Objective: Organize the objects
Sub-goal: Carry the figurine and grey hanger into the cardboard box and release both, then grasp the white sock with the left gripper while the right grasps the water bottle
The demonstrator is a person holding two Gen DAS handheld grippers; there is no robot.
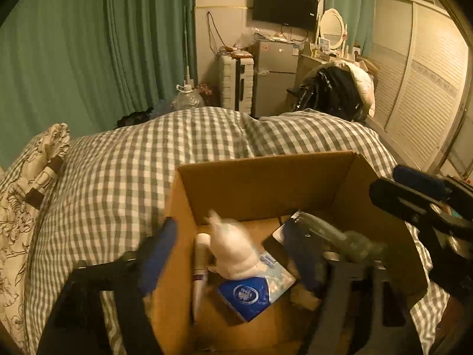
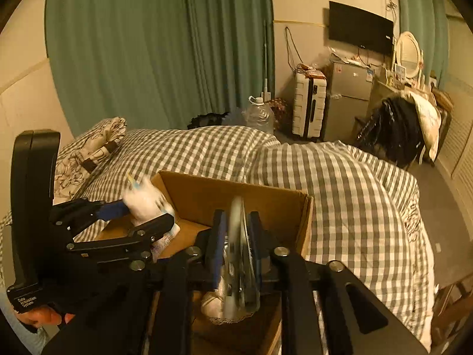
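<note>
Sitting on the bed (image 1: 124, 171) with its checked cover, the cardboard box (image 1: 266, 183) is open at the top. The left gripper (image 1: 233, 254) hangs over it with jaws spread wide, and a blurred white object (image 1: 233, 251) lies between them above a blue packet (image 1: 251, 293). The right gripper (image 2: 236, 236) has its jaws closed on a thin, blurred disc-like item (image 2: 236, 254) over the box.

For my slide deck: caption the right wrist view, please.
Right gripper clamps a thin flat item over the cardboard box on the checked duvet; left gripper alongside.
</note>
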